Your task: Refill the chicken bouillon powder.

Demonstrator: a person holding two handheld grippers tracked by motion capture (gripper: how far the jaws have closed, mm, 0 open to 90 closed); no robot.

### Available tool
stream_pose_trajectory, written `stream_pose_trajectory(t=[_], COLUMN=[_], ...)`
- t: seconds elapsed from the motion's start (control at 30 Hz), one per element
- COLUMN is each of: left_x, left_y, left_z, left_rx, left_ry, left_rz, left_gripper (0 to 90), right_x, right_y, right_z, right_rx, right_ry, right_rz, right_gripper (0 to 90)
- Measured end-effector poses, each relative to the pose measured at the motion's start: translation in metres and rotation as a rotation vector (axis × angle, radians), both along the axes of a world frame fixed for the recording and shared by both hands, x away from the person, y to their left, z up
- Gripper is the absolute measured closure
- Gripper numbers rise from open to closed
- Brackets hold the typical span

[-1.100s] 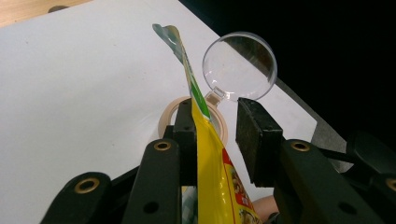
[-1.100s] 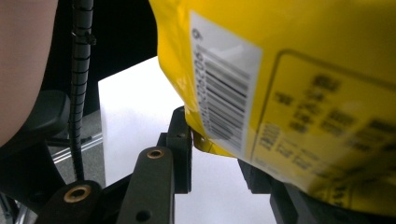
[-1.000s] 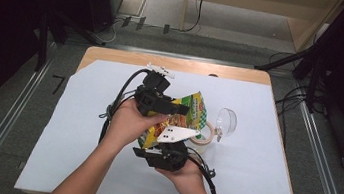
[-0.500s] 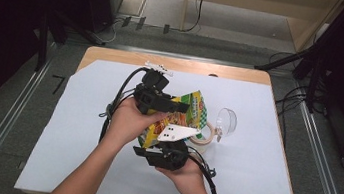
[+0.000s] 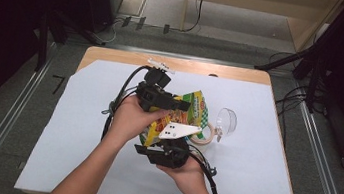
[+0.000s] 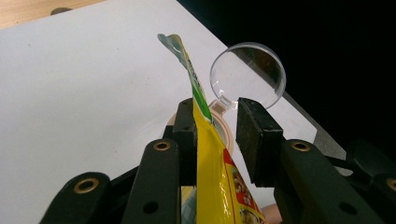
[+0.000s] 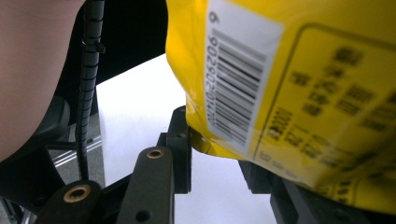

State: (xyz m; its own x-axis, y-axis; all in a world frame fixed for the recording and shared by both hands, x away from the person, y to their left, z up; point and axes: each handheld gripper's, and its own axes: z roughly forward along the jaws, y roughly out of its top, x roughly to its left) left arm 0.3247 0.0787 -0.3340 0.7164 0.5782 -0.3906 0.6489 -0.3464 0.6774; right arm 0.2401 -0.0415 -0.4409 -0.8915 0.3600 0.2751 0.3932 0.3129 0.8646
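A yellow and green snack bag (image 5: 198,106) is held up over the white table sheet (image 5: 80,130) between both grippers. My left gripper (image 5: 184,106) reaches in from the left around the bag's upper part. In the left gripper view the bag's flat top edge (image 6: 205,140) runs between the jaws and rests against the left pad (image 6: 186,135), with a clear gap to the right pad (image 6: 257,135). My right gripper (image 5: 167,139) comes from below. Its jaws (image 7: 219,163) close on the bag's lower corner (image 7: 299,70), which has a barcode; the right pad is hidden under the bag.
A roll of beige tape (image 5: 207,134) lies just right of the bag, also visible past the left gripper's jaws (image 6: 226,135). A clear plastic cup (image 5: 227,122) lies on its side beside it. The table's right edge (image 6: 299,112) drops off close behind the cup.
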Motion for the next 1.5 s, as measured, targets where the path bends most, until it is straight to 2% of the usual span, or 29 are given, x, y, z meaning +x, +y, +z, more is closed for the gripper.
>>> stream_pose_trajectory(t=[0.33,0.47,0.8,1.0,1.2,1.5], left_x=[0.0020,0.0014,-0.0020,-0.0011,-0.0025,0.0032], left_y=[0.0018,-0.0007,-0.0024,-0.0001,-0.0018,0.0028], left_z=[0.0019,0.0005,0.0018,-0.0006,0.0002,-0.0028], left_rx=[-0.016,0.004,0.005,-0.004,-0.003,-0.015], left_ry=[-0.004,-0.010,-0.022,-0.008,-0.022,0.015], left_rz=[0.010,0.008,0.009,0.014,0.017,0.027], left_gripper=[69.5,69.5,70.1,72.4,71.6,71.9], right_x=[0.0019,0.0027,0.0018,0.0013,0.0021,0.0028], right_y=[-0.0004,0.0011,0.0000,0.0004,-0.0003,0.0010], right_z=[0.0035,0.0020,0.0011,-0.0002,0.0001,0.0010], right_rx=[-0.009,-0.006,-0.008,-0.018,-0.014,-0.020], right_ry=[-0.010,0.002,0.001,-0.005,0.001,0.008], right_rz=[-0.003,0.000,0.000,0.001,0.000,0.007], right_gripper=[69.7,69.8,69.9,69.9,69.6,70.1])
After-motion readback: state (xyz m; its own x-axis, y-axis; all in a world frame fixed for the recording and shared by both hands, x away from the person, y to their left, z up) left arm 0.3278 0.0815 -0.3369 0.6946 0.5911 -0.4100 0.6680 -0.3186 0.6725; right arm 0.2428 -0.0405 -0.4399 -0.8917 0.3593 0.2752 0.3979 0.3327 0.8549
